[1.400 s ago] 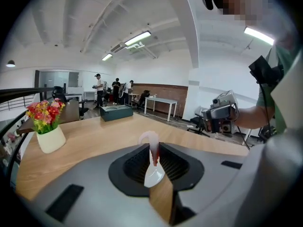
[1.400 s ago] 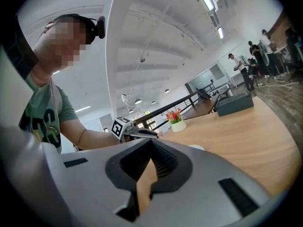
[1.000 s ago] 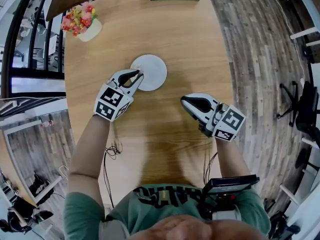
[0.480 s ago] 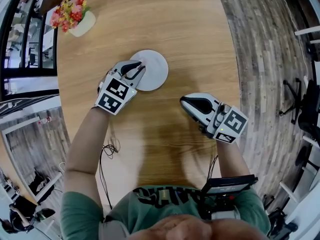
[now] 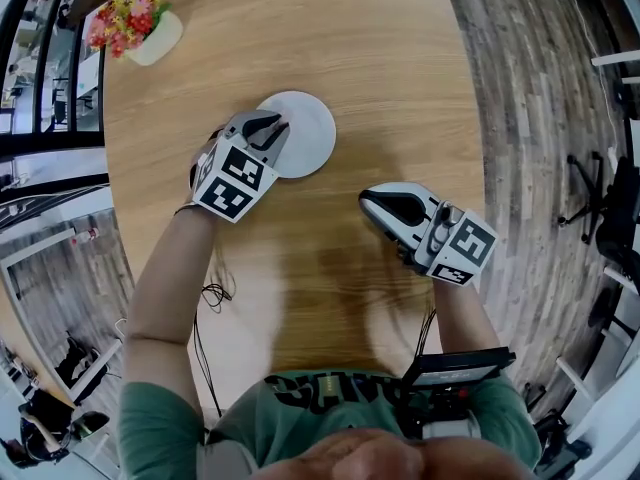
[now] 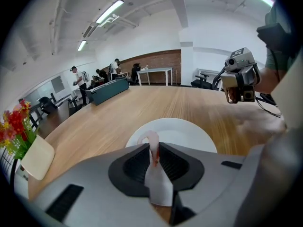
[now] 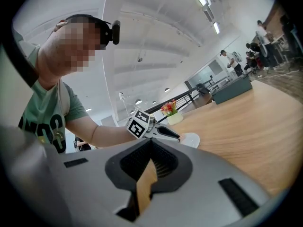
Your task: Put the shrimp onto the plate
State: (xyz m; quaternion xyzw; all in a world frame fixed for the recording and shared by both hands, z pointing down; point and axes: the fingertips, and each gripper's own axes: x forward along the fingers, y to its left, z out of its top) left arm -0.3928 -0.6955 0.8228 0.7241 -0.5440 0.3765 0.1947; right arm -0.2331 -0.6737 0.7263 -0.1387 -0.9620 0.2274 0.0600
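A round white plate [image 5: 312, 136] sits on the wooden table, and it also lies just beyond the jaws in the left gripper view [image 6: 184, 134]. My left gripper [image 5: 274, 128] hangs over the plate's left rim. It is shut on a pale pink shrimp [image 6: 152, 143], whose curled tail sticks up between the jaws over the plate's near edge. My right gripper [image 5: 368, 202] rests low over bare wood to the plate's lower right, shut with nothing in it. The right gripper view shows the left gripper [image 7: 158, 130] beside the plate [image 7: 191, 138].
A white pot of red and yellow flowers [image 5: 130, 20] stands at the table's far left corner. The table's right edge [image 5: 470, 118] drops to wood-plank floor. Cables hang off the near edge by the person's body. People and furniture stand far behind the table.
My left gripper, still holding the shrimp, has edged slightly further onto the plate's left rim and turned a little. The right gripper has stayed in place.
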